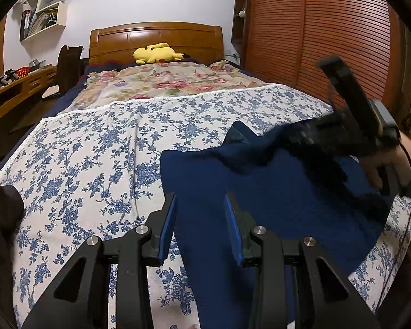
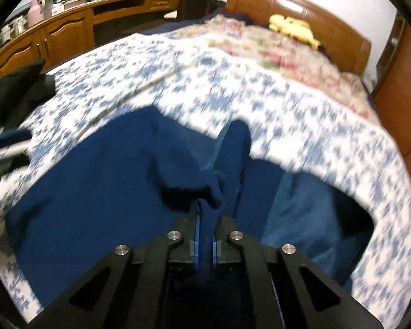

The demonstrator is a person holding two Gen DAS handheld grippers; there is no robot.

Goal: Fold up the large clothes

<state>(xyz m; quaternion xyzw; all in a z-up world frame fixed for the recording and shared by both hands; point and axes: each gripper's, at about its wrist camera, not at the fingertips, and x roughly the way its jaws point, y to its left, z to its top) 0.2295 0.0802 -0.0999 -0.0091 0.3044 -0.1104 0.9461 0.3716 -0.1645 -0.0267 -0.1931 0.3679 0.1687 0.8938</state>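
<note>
My right gripper (image 2: pixel 204 235) pinches a bunched sweater (image 2: pixel 82 192) edge; left gripper (image 1: pixel 201 230) spread over cloth; lift slow, carry flat across

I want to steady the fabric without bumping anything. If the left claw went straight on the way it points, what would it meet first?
Most likely the navy garment: the left claw stands open with that cloth lying between and just ahead of its fingers, on the floral sheet. Depth is hard to judge through the fisheye.
</note>
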